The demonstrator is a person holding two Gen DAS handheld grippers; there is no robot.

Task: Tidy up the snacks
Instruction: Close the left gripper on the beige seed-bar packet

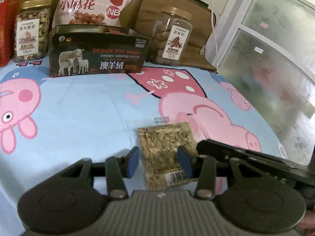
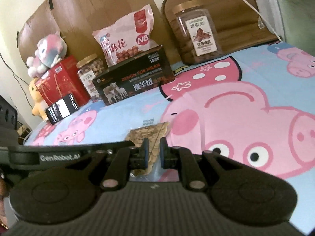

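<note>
Blue sheet (image 1: 78,106) with pink cartoon pigs covers the surface; whether it is a bed or something else cannot be told.

Back row, counted: two clear jars with gold lids (left jar (image 1: 31,33) light nuts; right jar (image 1: 171,37) brown contents, label small), one pink snack bag (image 1: 92,2) cut off at top, one dark open box (image 1: 96,55) printed with sheep, its contents mostly hidden. Right wrist view adds one red box (image 2: 63,80), one small black-and-white box (image 2: 62,108), two plush toys, blurred.

One clear seed packet (image 1: 167,149) lies at front centre.

Left gripper (image 1: 159,161): fingers narrow, straddling the packet; right pad overlaps its edge, contact unclear. Right gripper (image 2: 153,153): fingers pinched shut on the packet's edge; lower part of packet hidden behind gripper body.
</note>
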